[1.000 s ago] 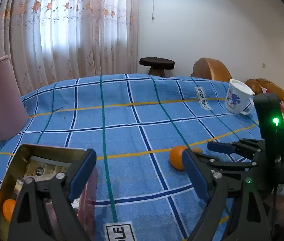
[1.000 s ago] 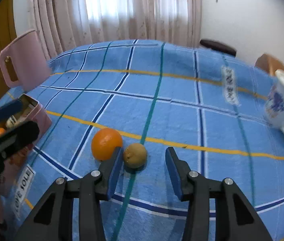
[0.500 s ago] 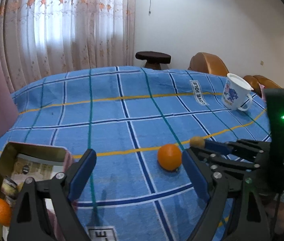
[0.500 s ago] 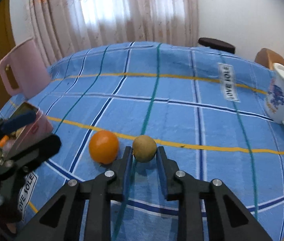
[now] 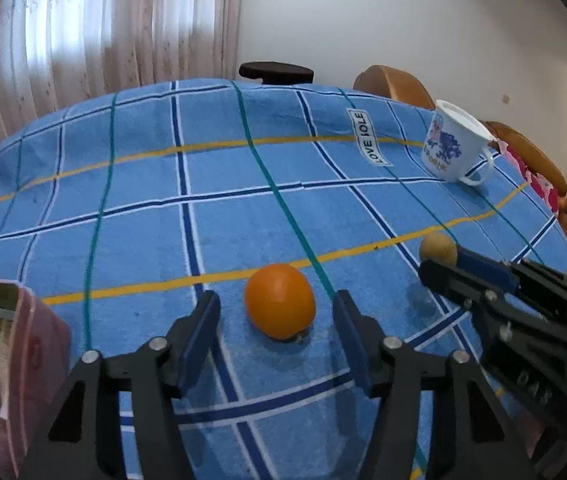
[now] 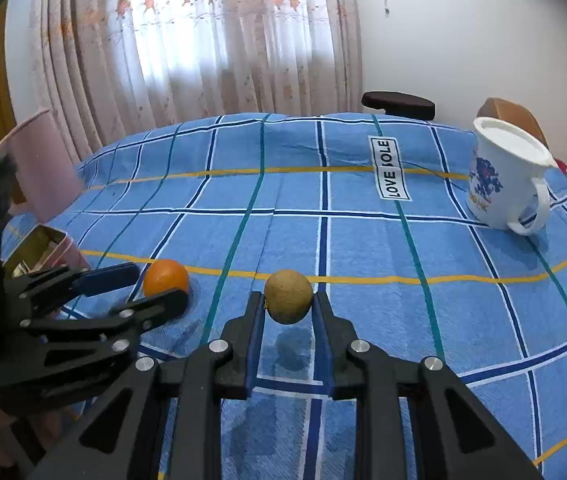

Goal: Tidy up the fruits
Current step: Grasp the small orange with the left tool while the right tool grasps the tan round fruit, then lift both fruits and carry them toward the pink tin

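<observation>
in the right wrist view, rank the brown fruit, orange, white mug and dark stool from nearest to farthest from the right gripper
1. Brown fruit: clamped in the right gripper.
2. Orange: to the left, on the cloth.
3. White mug: far right of the table.
4. Dark stool: beyond the table's far edge.

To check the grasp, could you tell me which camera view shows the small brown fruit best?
The right wrist view: the brown fruit sits centred, pinched between the right gripper pads. The left wrist view shows it small, near the right edge.
</observation>
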